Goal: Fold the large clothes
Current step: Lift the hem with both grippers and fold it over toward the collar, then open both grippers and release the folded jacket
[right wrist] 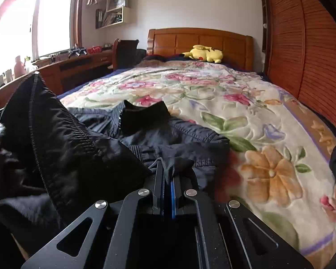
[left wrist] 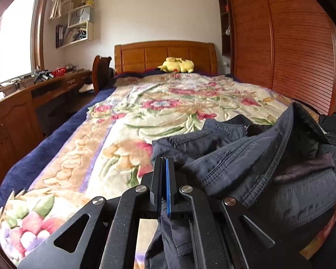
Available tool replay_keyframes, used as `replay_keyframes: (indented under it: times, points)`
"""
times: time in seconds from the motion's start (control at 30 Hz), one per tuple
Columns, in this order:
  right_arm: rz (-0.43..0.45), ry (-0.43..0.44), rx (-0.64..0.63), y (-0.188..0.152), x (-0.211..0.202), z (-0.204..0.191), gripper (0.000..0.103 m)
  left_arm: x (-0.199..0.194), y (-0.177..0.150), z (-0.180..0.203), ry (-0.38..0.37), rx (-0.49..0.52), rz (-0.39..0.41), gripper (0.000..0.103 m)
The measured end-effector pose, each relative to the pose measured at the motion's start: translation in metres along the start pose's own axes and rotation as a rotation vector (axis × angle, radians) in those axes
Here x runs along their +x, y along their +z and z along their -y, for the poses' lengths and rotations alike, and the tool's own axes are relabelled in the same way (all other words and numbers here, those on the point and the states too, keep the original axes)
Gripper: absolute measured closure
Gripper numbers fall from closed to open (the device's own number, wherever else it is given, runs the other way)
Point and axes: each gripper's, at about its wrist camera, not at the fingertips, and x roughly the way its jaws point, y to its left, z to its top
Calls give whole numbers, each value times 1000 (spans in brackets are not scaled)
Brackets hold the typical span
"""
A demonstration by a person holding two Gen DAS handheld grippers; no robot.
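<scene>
Fabric fills the near end of both views: a dark navy jacket point(left wrist: 246, 157) lies crumpled on the floral blanket point(left wrist: 127, 116) at the foot of the bed, and you hold it at two places. Your left gripper point(left wrist: 164, 163) has its jaws pressed together, a fold of the jacket's thin cloth pinched between them and hanging down below the fingers point(left wrist: 170, 179), whose inner blue pad shows as a narrow strip. Your right gripper point(right wrist: 166, 172) is likewise clamped on the jacket point(right wrist: 145, 139), with a small bunch of navy cloth squeezed up out of the top of the jaws. In the left view the garment rises to the right in a stiff stitched ridge with black lining behind it; in the right view that same raised flap stands to the left, and a black collar piece point(right wrist: 143, 116) pokes up further along the bed. The rest of the blanket beyond the jacket stretches to the wooden headboard point(right wrist: 199, 42), where a yellow plush toy point(right wrist: 204, 53) lies. A slatted wooden wardrobe point(left wrist: 280, 44) runs along the right side of the bed, and a desk point(left wrist: 44, 85) stands under the window on the left.
</scene>
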Motion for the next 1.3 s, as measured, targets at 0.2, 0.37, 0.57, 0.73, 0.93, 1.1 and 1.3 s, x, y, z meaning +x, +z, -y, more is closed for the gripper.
replay_keyframes:
  times: [0.2, 0.37, 0.57, 0.73, 0.93, 1.1, 1.3]
  points:
    - [32, -21, -16, 27, 3, 6, 100, 25, 22, 0, 18, -6, 14, 100]
    - [48, -63, -37, 58, 15, 14, 100, 49, 51, -2, 36, -9, 33, 100]
    - [59, -120, -75, 93, 38, 10, 100, 80, 79, -6, 54, -37, 36, 100]
    - [34, -189, -153, 119, 71, 3, 100, 101, 100, -7, 74, -42, 33, 100]
    - [-45, -242, -203, 119, 107, -10, 100, 129, 100, -2, 77, -21, -14, 100]
    - [-145, -255, -207, 111, 128, -15, 100, 136, 88, -3, 74, -41, -65, 93]
    - [-124, -240, -144, 130, 104, -15, 63, 115, 87, -5, 26, -53, -72, 58]
